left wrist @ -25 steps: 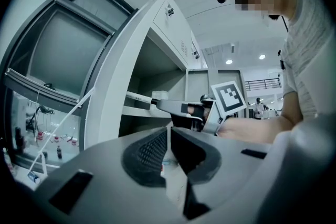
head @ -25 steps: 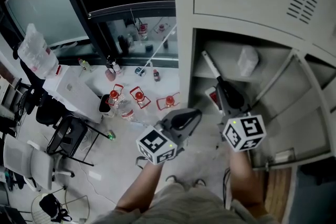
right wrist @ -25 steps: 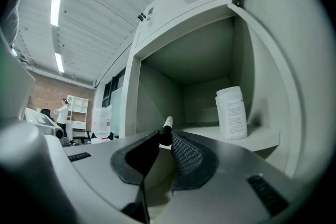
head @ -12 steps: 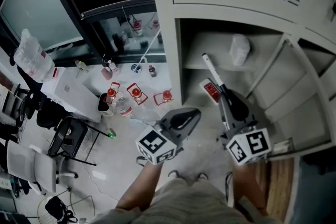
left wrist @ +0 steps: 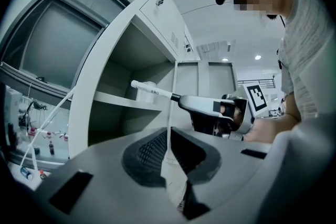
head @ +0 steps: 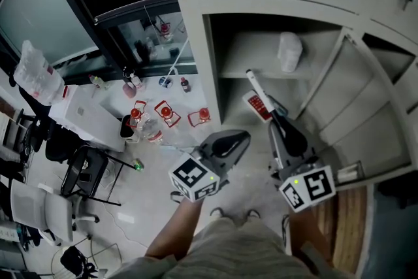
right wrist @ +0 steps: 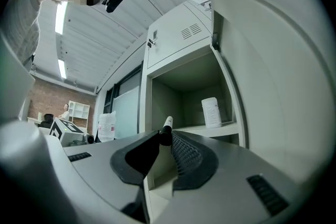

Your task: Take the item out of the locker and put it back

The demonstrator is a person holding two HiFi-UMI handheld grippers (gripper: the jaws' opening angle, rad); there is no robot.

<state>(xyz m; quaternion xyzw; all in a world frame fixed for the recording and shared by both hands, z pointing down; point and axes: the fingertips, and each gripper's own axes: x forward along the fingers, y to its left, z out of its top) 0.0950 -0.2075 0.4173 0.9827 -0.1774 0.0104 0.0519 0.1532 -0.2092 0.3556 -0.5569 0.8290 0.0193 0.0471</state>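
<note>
Grey locker (head: 213, 68) open; right tongs (right wrist: 161, 138) clamp marker (right wrist: 166, 124), left tongs (left wrist: 169, 132) closed, empty. Risk: long marker pivots in grip, clips shelf (right wrist: 210, 129), topples bottle (right wrist: 211, 112).

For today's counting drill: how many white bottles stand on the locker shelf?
1. A white bottle stands on the shelf, right of centre; dark corners may hide more.

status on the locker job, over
Right gripper shut on marker, tip pointed at the open locker. Left gripper shut, empty. White bottle on the shelf, right of the marker's line, looks clear.
</note>
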